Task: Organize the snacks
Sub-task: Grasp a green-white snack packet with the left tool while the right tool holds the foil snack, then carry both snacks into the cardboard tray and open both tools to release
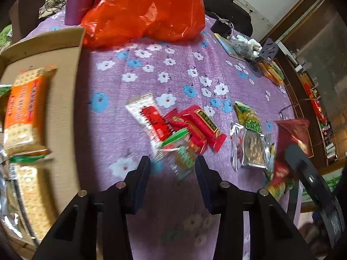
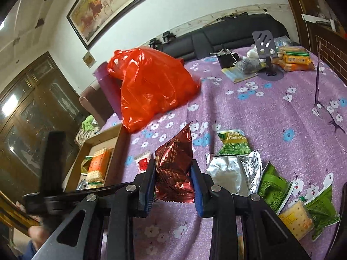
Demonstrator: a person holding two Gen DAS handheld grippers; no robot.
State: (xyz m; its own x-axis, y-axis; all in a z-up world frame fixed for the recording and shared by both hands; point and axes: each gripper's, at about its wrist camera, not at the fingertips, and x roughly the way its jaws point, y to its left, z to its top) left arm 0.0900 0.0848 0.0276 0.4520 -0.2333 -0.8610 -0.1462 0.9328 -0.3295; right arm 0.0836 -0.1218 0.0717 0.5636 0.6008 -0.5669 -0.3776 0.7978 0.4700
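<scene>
While red packets (image 1: 195, 127) lie scattered, an orange bag (image 1: 147, 10) sits behind.

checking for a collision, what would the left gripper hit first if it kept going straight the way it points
Most likely the small green-and-clear snack packet lying just past the left gripper, whose open jaws frame it; the red packets lie beyond. The picture is blurred, so depth is uncertain.

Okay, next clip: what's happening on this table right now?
A person is sorting snacks off a purple floral tablecloth into a cardboard box that already holds cracker packs. The right tongs are clamped on a dark red foil packet, lifted off the cloth. The left tongs hang open above a blurred pile of red and green packets, gripping nothing. A big orange plastic bag sits behind.
</scene>
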